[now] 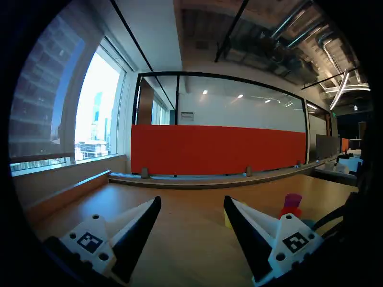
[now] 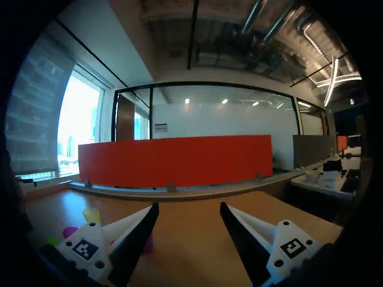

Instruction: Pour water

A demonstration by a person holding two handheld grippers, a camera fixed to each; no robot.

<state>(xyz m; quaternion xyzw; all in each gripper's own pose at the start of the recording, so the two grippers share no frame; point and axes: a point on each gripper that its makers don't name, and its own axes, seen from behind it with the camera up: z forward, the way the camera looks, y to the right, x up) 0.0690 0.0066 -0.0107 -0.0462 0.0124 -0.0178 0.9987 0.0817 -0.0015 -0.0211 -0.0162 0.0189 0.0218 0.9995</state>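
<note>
In the left gripper view my left gripper (image 1: 192, 204) hangs open over the wooden table (image 1: 191, 239), nothing between its fingers. A purple cup (image 1: 293, 200) stacked on a red cup (image 1: 290, 211) peeks over the right finger, and a sliver of a yellow cup (image 1: 227, 220) shows beside it. In the right gripper view my right gripper (image 2: 189, 211) is open and empty above the table (image 2: 191, 248). Behind its left finger stand a yellow cup (image 2: 91, 214), a magenta cup (image 2: 69, 232), a green cup (image 2: 51, 241) and a purple cup (image 2: 149, 244), each partly hidden.
A long orange divider panel (image 1: 218, 149) runs along the table's far edge. Large windows (image 1: 95, 119) lie to the left. Another desk with white items (image 2: 325, 179) stands off to the right past the table's edge.
</note>
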